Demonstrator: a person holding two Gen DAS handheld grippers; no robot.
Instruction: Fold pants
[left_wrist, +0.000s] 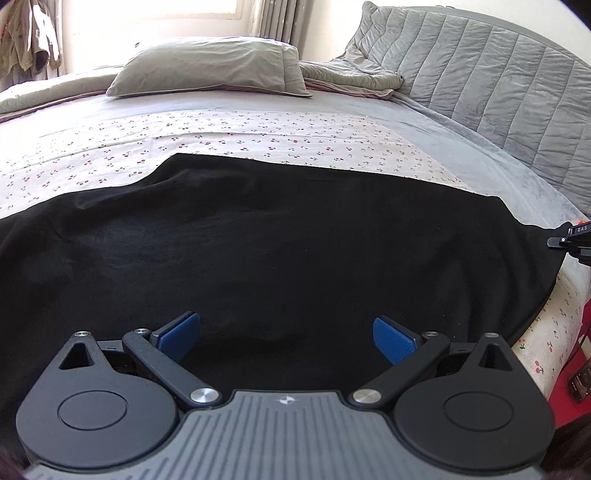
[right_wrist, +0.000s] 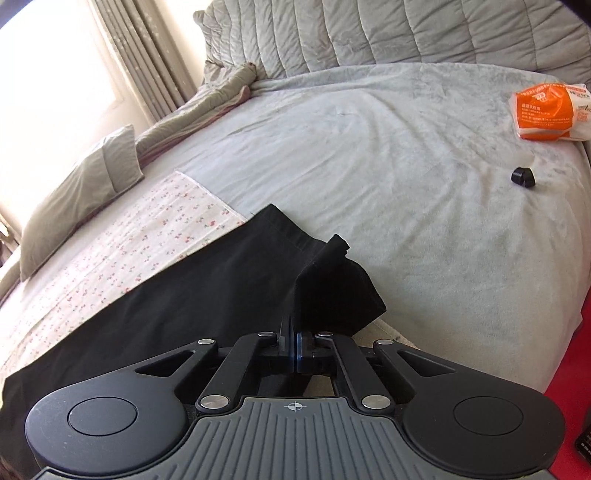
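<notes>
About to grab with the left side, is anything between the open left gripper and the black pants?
Nothing visible. The left gripper hangs open directly over the black pants, with only bare cloth between its blue pads. The right gripper is shut on the pants' far end.

You can read the letters "DAS" in white on the black gripper part (left_wrist: 576, 236) at the right edge of the left wrist view. The orange packet (right_wrist: 546, 110) on the bed carries printed text (too small for you to read).
</notes>
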